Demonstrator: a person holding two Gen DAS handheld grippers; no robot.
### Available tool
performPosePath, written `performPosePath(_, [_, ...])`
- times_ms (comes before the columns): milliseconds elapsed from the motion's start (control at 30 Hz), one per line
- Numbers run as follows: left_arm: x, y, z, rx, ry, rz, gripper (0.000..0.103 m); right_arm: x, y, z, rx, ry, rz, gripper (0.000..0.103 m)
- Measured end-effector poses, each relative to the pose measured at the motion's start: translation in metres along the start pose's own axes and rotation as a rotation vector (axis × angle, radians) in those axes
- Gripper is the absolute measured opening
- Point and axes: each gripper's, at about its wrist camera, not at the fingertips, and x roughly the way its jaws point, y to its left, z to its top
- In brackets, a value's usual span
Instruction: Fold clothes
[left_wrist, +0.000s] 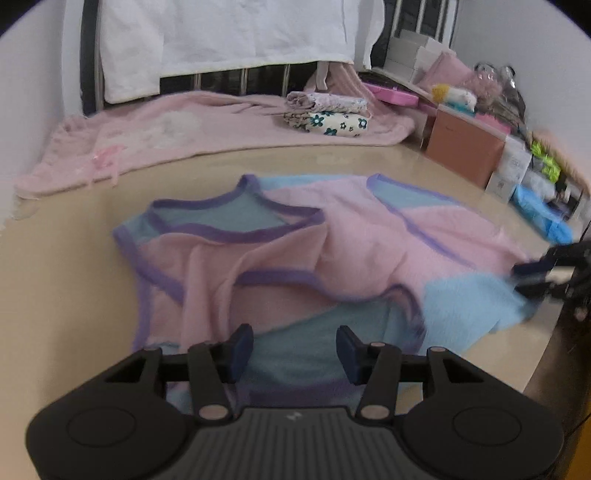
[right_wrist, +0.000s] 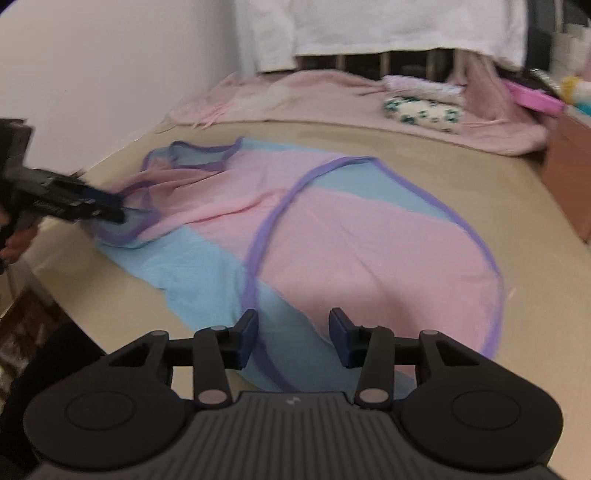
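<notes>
A pink and light-blue sleeveless top (left_wrist: 295, 236) with purple trim lies spread and wrinkled on the beige table (left_wrist: 74, 295). My left gripper (left_wrist: 295, 343) is open, its fingers hovering over the near blue part of the top with nothing between them. In the right wrist view the same top (right_wrist: 351, 240) stretches away, and my right gripper (right_wrist: 293, 332) is open above its near blue corner. The left gripper (right_wrist: 110, 210) shows there at the top's left armhole edge. The right gripper (left_wrist: 532, 277) appears blurred at the blue hem on the right.
A pink blanket (left_wrist: 221, 125) lies at the back of the table with a stack of folded floral clothes (left_wrist: 328, 114) on it. Cardboard boxes (left_wrist: 461, 147) and clutter line the right side. White cloth (left_wrist: 240, 33) hangs behind. A wall (right_wrist: 110, 74) stands at the left.
</notes>
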Motion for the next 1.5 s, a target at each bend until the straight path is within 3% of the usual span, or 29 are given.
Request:
performPosePath(100, [-0.009,0.001,-0.009,0.036,-0.001,0.096,0.052,0.001,0.005,0.000,-0.008,-0.022,-0.002,0.044])
performPosePath(200, [-0.023,0.004,0.001,-0.093,0.011,0.156,0.043,0.002,0.009,0.000,-0.015,-0.044,-0.005,0.046])
performPosePath(267, [-0.032,-0.006,0.008,-0.151,-0.071,0.035,0.044,0.003,0.012,0.000,-0.020,-0.059,-0.006,0.046])
performPosePath(367, [-0.011,-0.041,0.020,-0.153,-0.038,-0.136,0.045,0.004,0.017,0.000,-0.028,-0.081,-0.008,0.040])
performPosePath(433, [0.005,-0.056,0.021,-0.128,-0.014,-0.126,0.043,0.005,0.020,0.000,-0.033,-0.096,-0.010,0.030])
performPosePath(467, [0.010,-0.059,0.021,-0.125,-0.007,-0.107,0.032,0.006,0.023,-0.001,-0.041,-0.106,-0.011,0.025])
performPosePath(500, [0.016,-0.062,0.020,-0.123,0.000,-0.089,0.010,0.009,0.028,-0.002,-0.066,-0.120,-0.013,0.023])
performPosePath(533, [0.021,-0.064,0.020,-0.121,0.008,-0.070,0.005,0.012,0.033,-0.003,-0.084,-0.116,-0.014,0.018])
performPosePath(567, [0.022,-0.061,0.019,-0.140,0.016,-0.080,0.005,0.015,0.039,-0.004,-0.100,-0.114,-0.015,0.009])
performPosePath(667, [0.006,-0.049,0.011,-0.221,-0.006,-0.127,0.003,0.011,0.046,-0.005,-0.098,-0.158,0.008,0.000])
performPosePath(833, [-0.029,-0.030,-0.006,-0.293,-0.027,-0.153,0.003,-0.011,0.045,-0.008,-0.067,-0.203,0.068,0.000])
performPosePath(933, [-0.030,-0.027,-0.026,-0.299,-0.027,-0.107,0.007,-0.015,0.044,-0.018,-0.066,-0.190,0.083,0.001])
performPosePath(1033, [-0.030,-0.028,-0.034,-0.292,-0.037,-0.137,0.029,-0.014,0.040,-0.026,-0.043,-0.174,0.074,0.007])
performPosePath(1100, [-0.035,-0.030,-0.031,-0.258,-0.065,-0.136,0.045,-0.017,0.038,-0.026,-0.013,-0.188,0.037,0.021])
performPosePath(1133, [-0.035,-0.030,-0.028,-0.247,-0.076,-0.120,0.046,-0.016,0.037,-0.025,0.000,-0.189,0.019,0.031])
performPosePath(1167, [-0.035,-0.029,-0.024,-0.240,-0.085,-0.099,0.046,-0.015,0.035,-0.023,0.010,-0.189,0.002,0.033])
performPosePath(1300, [-0.040,-0.012,-0.017,-0.237,-0.106,0.075,0.046,-0.006,0.032,-0.028,0.022,-0.154,-0.065,0.031])
performPosePath(1367, [-0.050,0.005,-0.019,-0.270,-0.131,0.134,0.046,-0.008,0.029,-0.030,0.034,-0.148,-0.101,0.031])
performPosePath(1500, [-0.063,0.035,-0.031,-0.333,-0.143,0.231,0.056,-0.008,0.027,-0.026,0.049,-0.124,-0.155,0.036])
